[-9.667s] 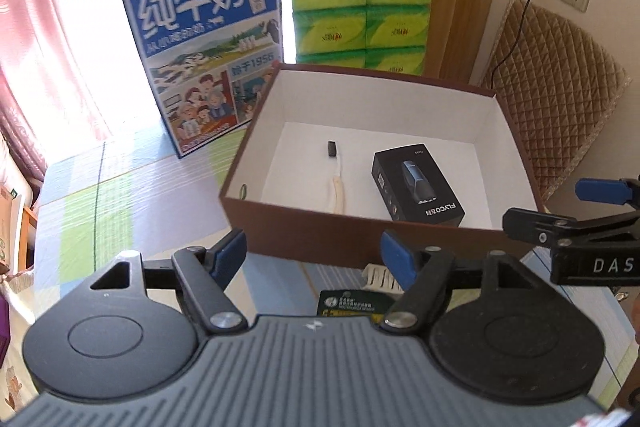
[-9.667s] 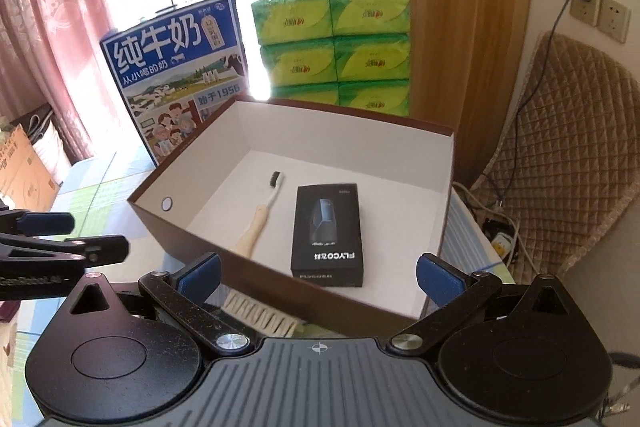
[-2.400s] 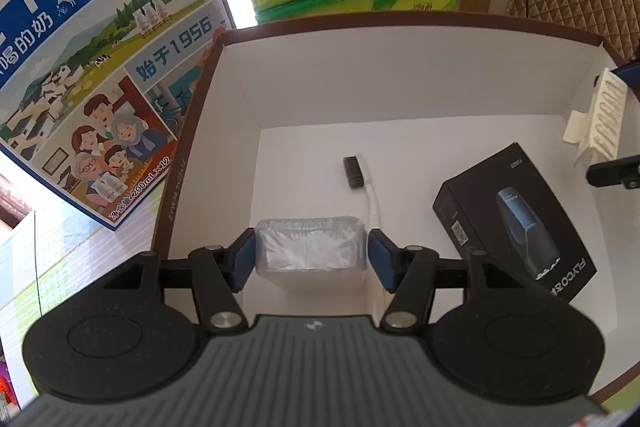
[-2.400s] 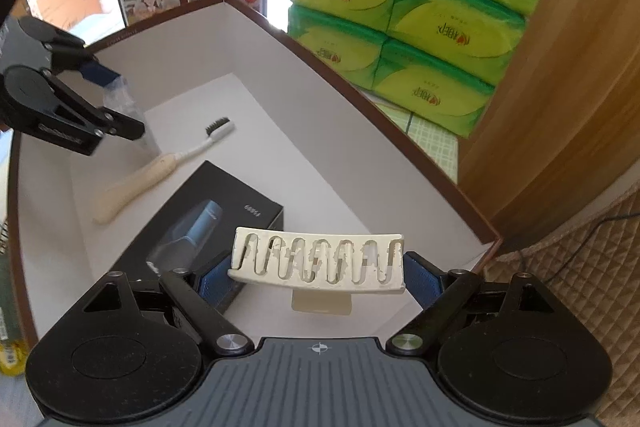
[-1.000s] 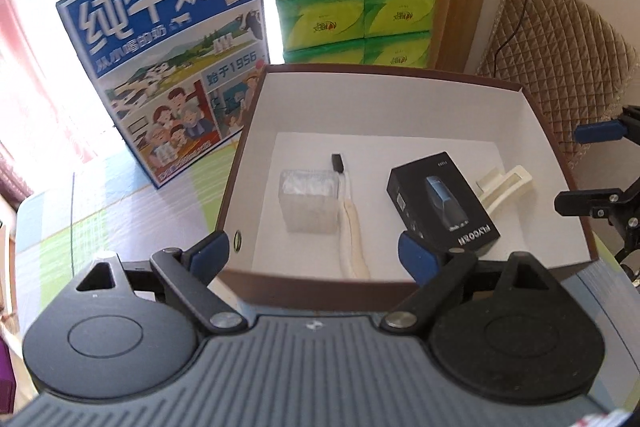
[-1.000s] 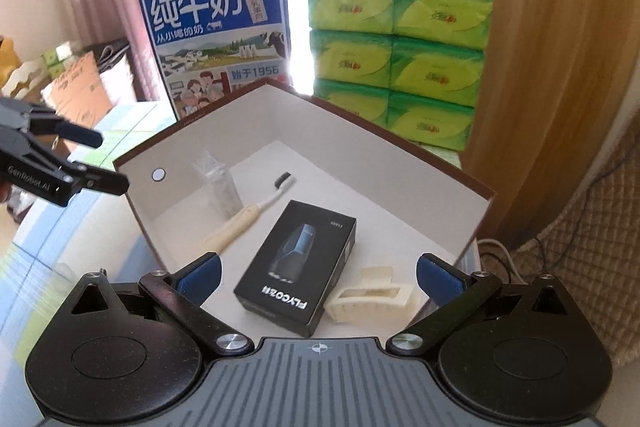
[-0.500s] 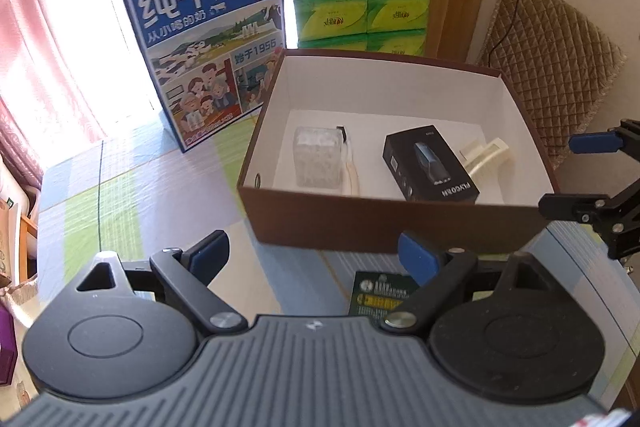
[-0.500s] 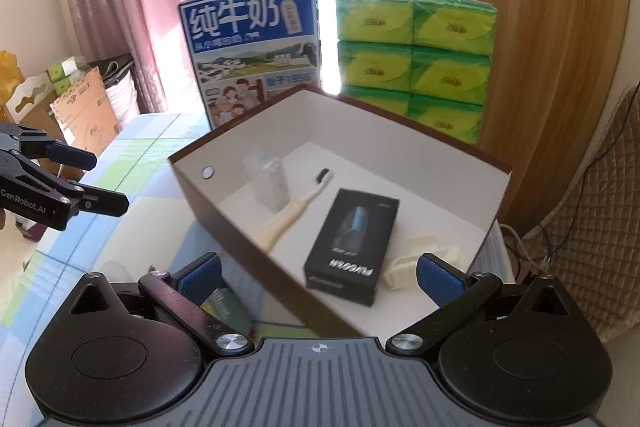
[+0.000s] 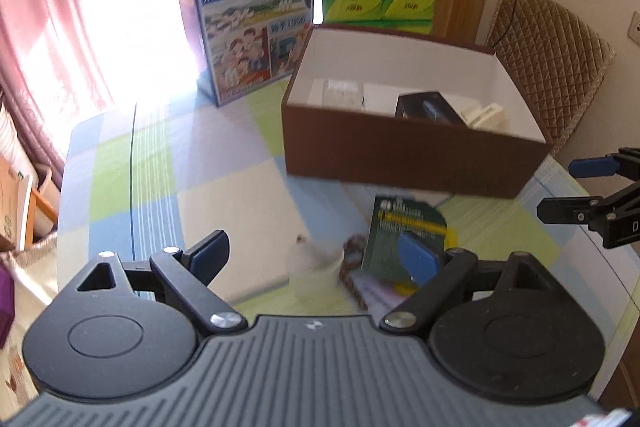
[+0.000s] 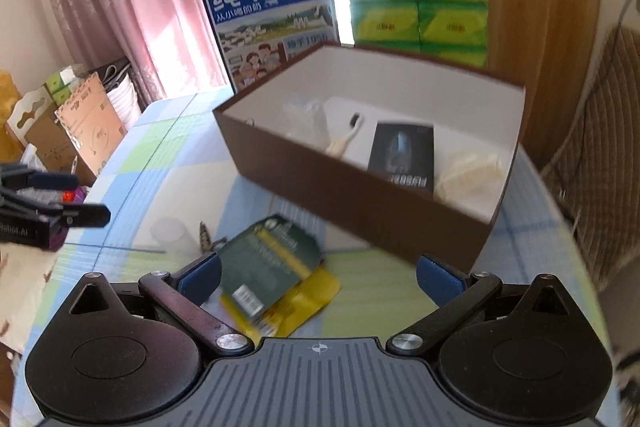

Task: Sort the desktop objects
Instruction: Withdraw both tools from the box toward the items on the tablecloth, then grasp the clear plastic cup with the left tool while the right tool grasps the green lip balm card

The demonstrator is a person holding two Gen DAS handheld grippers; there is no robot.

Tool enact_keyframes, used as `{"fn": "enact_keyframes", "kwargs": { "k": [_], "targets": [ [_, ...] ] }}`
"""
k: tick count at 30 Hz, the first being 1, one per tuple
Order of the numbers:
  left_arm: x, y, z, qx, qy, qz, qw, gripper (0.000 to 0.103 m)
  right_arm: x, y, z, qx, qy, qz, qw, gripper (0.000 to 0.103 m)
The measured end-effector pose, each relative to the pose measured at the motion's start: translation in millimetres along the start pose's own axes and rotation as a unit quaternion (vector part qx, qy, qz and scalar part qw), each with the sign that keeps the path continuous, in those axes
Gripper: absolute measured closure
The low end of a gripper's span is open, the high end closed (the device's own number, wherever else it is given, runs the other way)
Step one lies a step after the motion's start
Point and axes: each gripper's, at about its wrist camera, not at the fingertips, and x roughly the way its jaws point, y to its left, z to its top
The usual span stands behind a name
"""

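Left wrist view: one brown box (image 9: 400, 155) on the checked tabletop (image 9: 224, 163) holds four things: a clear packet (image 9: 340, 91), a toothbrush (image 10: 345, 139), a black carton (image 9: 428, 107) and a cream hair clip (image 9: 486, 115). In front lie one green card (image 9: 400, 227) and one clear cup (image 10: 170, 233). Left gripper (image 9: 316, 251) and right gripper (image 10: 318, 273) fingers are spread, empty.

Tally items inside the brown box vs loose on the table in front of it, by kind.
In the brown box:
clear plastic case: 1
toothbrush: 1
black product box: 1
cream hair clip: 1
On the table:
green-and-yellow packet: 1
clear cup: 1
small beaded item, blurred: 1
Total: 7
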Motion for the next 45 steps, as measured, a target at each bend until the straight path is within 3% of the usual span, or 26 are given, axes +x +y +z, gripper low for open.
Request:
{"fn": "enact_keyframes", "kwargs": {
  "k": [13, 25, 39, 45],
  "targets": [
    [14, 3, -61, -0.043, 0.032, -0.004, 0.9985, 0.014, 12, 7, -42, 0.085, 0.042, -0.012, 0.995, 0.002],
    [36, 1, -62, -0.040, 0.030, 0.003, 0.9988, 0.014, 28, -3, -51, 0.138, 0.056, -0.036, 0.988, 0.002],
    [90, -6, -52, -0.031, 0.026, 0.020, 0.9990, 0.015, 46, -29, -47, 0.177, 0.064, -0.055, 0.981, 0.002],
    [108, -4, -48, -0.039, 0.022, 0.029, 0.9986, 0.024, 51, -37, -48, 0.190, 0.065, -0.061, 0.978, 0.002]
  ]
}}
